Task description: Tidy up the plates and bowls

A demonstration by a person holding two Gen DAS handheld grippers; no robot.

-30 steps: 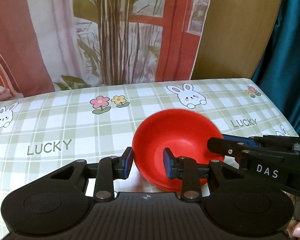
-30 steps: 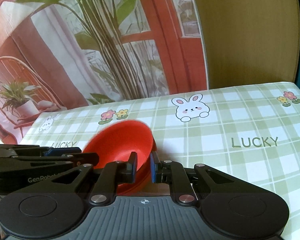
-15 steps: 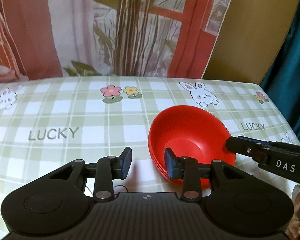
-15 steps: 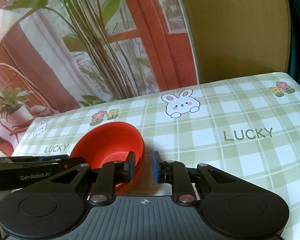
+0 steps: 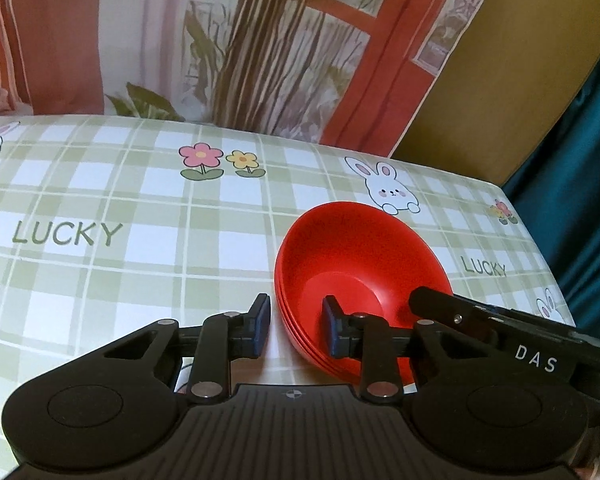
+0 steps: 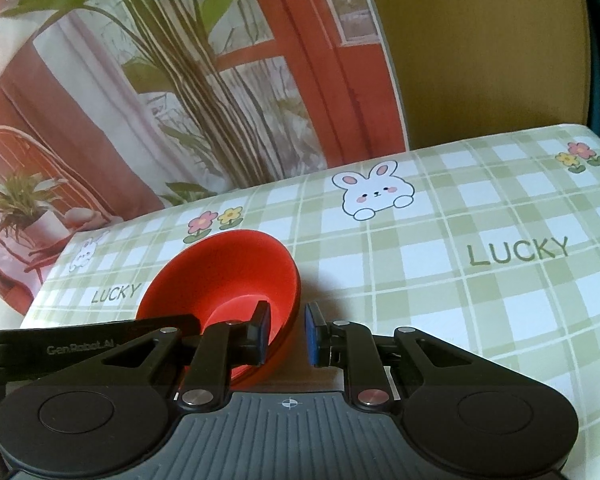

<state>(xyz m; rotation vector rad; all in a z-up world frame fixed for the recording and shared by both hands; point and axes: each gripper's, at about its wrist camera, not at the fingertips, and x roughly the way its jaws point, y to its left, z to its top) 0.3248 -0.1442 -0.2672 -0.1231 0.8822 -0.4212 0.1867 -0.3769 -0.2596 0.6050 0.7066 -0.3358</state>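
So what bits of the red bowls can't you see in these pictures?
- Left wrist view: the near edge of the red bowls is covered by the left tool, so their exact count is unclear.
- Right wrist view: the bowls' near side sits behind the right tool.
- Neither view shows whether the pads press the rim.
- The tablecloth hides the table underneath.

A stack of red bowls sits on a green-checked tablecloth printed with rabbits, flowers and "LUCKY". The left gripper straddles the stack's near rim, jaws closing, one blue pad inside the top bowl, the other outside. The right gripper reaches in from the right.
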